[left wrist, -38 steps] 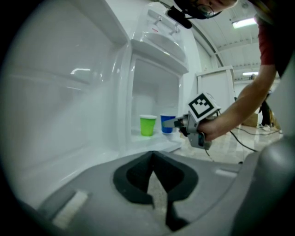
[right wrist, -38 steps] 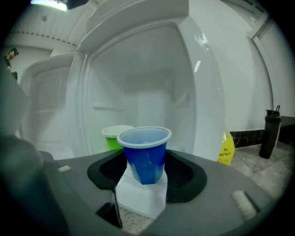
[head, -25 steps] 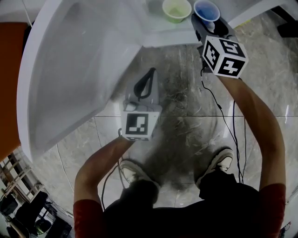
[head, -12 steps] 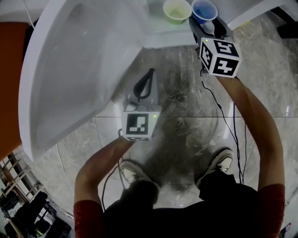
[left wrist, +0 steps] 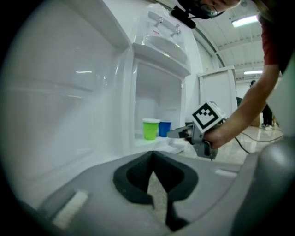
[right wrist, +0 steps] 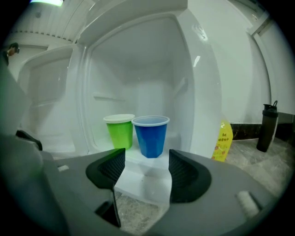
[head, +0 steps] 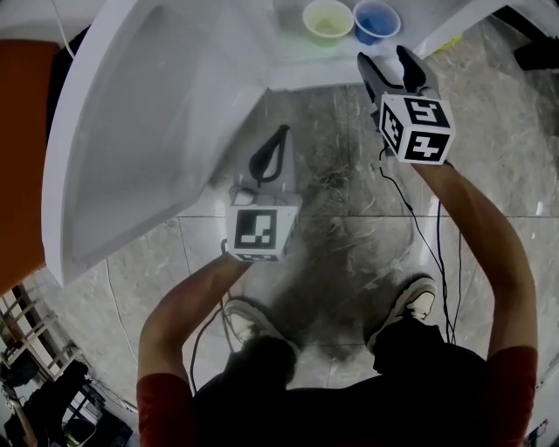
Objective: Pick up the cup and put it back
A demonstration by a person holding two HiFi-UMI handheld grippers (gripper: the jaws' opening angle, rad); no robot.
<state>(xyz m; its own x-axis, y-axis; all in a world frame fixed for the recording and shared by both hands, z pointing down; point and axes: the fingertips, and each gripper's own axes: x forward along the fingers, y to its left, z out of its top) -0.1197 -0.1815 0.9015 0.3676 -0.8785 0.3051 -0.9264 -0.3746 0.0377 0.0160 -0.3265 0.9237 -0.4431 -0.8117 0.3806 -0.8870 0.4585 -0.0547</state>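
A blue cup (head: pixel 376 19) (right wrist: pixel 150 136) stands upright on the white shelf (head: pixel 306 65) of an open fridge, close beside a green cup (head: pixel 327 19) (right wrist: pixel 120 131). My right gripper (head: pixel 386 59) (right wrist: pixel 146 166) is open just in front of the shelf edge. Its jaws point at the blue cup, have just been opening, and have nothing between them. My left gripper (head: pixel 281 135) (left wrist: pixel 153 159) hangs lower, over the floor beside the fridge door, with its pads together and empty. The left gripper view also shows both cups (left wrist: pixel 156 128) and the right gripper (left wrist: pixel 177 133).
The open white fridge door (head: pixel 131 131) fills the left side. A yellow floor sign (right wrist: pixel 223 140) and a dark bottle (right wrist: pixel 266 126) stand to the right of the fridge. Cables (head: pixel 419 227) trail over the marble floor by the person's shoes (head: pixel 410 306).
My right gripper has pulled back from the blue cup toward the person, clear of the shelf edge. The blue cup stays on the shelf. The left gripper has not moved.
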